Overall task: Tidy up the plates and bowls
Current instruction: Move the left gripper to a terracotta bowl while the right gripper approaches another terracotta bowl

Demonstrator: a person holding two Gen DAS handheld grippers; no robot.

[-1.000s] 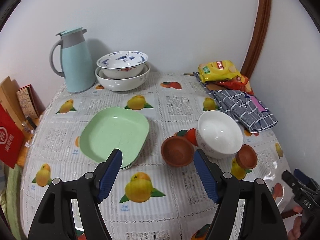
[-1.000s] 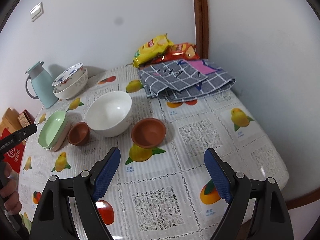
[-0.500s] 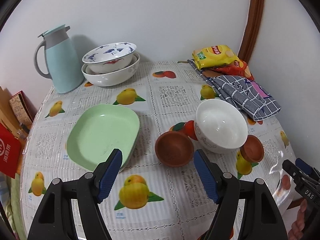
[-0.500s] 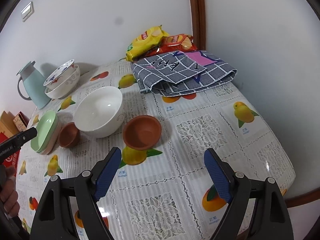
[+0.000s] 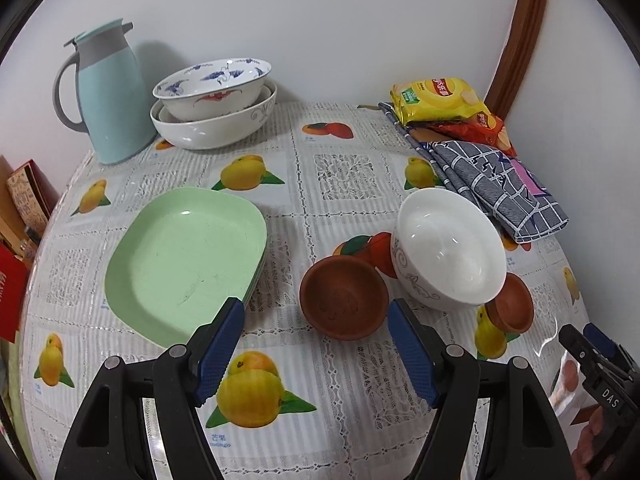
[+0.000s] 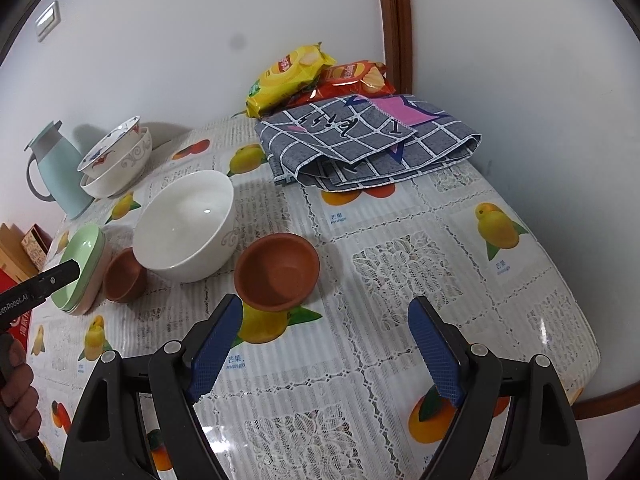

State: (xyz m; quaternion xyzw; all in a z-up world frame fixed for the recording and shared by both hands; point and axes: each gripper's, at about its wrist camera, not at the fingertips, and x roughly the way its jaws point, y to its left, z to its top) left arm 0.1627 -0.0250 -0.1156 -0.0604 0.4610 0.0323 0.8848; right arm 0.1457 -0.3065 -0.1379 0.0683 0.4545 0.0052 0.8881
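Two grippers hover over the counter [image 6: 460, 280], and both are spread wide with nothing between the pads. The left gripper [image 5: 316, 356] hangs above the near edge, one fingertip over the rim of the green plates [image 5: 184, 256], the other just short of the nearer brown bowl [image 5: 344, 300]. The right gripper [image 6: 324, 348] sits above bare cloth, its left fingertip close to the second brown bowl [image 6: 278, 272].

Room to move: the right wrist view shows a broad open stretch of fruit-print cloth running from that bowl to the rounded right edge of the counter, which curves away close to the wall. At the back, everything hugs the wall.

Now the count. Brown bowls: two, one on each side of the white bowl [image 6: 184, 224], both almost touching it. White bowl: one, standing alone mid-counter. Green plates: a stack, at least two by the edges in the right wrist view; the exact number cannot be told. Against the wall, two nested bowls [image 5: 214, 104], the blue-patterned one tilted inside the larger white one. Beside them one pale blue jug [image 5: 106, 92]. On the far right, one folded checked cloth [image 6: 368, 140] with two snack bags [image 6: 316, 76] resting on its back end.
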